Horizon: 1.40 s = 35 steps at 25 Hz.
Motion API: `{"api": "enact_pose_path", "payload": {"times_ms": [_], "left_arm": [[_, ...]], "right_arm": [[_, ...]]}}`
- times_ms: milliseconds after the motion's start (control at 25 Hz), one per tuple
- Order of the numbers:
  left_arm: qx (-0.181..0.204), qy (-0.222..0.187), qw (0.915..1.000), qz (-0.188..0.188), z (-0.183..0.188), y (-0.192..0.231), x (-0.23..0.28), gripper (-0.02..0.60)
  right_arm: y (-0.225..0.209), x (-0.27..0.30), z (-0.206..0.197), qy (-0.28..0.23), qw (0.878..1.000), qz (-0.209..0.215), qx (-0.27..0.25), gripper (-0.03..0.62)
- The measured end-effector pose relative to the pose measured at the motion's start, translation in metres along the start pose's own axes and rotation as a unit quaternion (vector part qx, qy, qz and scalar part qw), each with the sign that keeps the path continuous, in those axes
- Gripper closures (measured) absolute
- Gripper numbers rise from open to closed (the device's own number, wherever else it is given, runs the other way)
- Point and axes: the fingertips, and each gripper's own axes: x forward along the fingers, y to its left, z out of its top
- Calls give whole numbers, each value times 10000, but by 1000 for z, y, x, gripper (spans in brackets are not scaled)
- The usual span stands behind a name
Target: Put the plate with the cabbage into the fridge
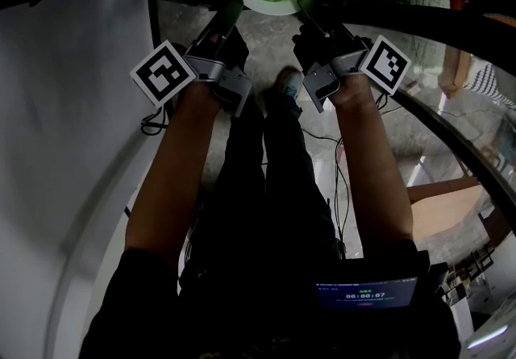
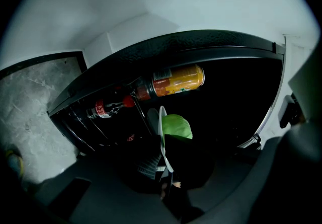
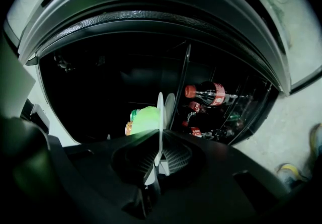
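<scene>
The fridge (image 3: 151, 19) has a wide mouth, and its dark inside is open and deep on the cabbage (image 3: 146, 117) side of the plate (image 3: 160, 112). On the plate's other side stands a thin bar (image 3: 182, 82), and behind it cola bottles (image 3: 211, 93) fill the wire racks. An orange drink bottle (image 2: 173, 81) is ahead, just beyond the cabbage.

**Black clothes, grey grippers with marker cubes**

The person wears a black top with short sleeves (image 1: 145, 281), black trousers (image 1: 266, 188) and a grey-blue shoe (image 1: 289, 83). A small dark screen (image 1: 367, 293) shows blue digits. The left gripper (image 1: 232, 6) and the right gripper (image 1: 306, 3) each have a grey metal body, dark jaws and a white cube (image 1: 164, 73) with a black square marker.
</scene>
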Motion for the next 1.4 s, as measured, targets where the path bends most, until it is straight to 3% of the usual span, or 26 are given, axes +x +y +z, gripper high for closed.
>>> {"api": "enact_pose_path", "payload": {"times_ms": [280, 360, 480, 600, 800, 880, 960, 1400], "left_arm": [[277, 124, 9995, 71, -4, 4, -11, 574], [801, 255, 9961, 268, -4, 8, -14, 572], [1772, 355, 9821, 533, -3, 7, -17, 574], [2858, 453, 9547, 698, -8, 1, -17, 574], [4681, 672, 8779, 757, -22, -9, -13, 575], [5018, 718, 8590, 717, -27, -11, -11, 578], [5079, 781, 8549, 718, -32, -9, -8, 578], [5056, 884, 8551, 728, -36, -3, -2, 578]], "right_arm": [[-1, 1, 1, -46, 10000, -24, -11, 572], [-2, 2, 1, -48, 10000, -24, -9, 572], [-1, 4, 3, -65, 10000, -13, 7, 572], [-2, 3, 4, -77, 10000, 7, 2, 572], [-2, 3, 4, -68, 10000, 9, -72, 572], [-1, 2, 4, -63, 9999, 10, -116, 572], [0, 3, 3, -61, 9999, 16, -143, 572], [1, 5, 1, -32, 9999, 30, -110, 572]]}}
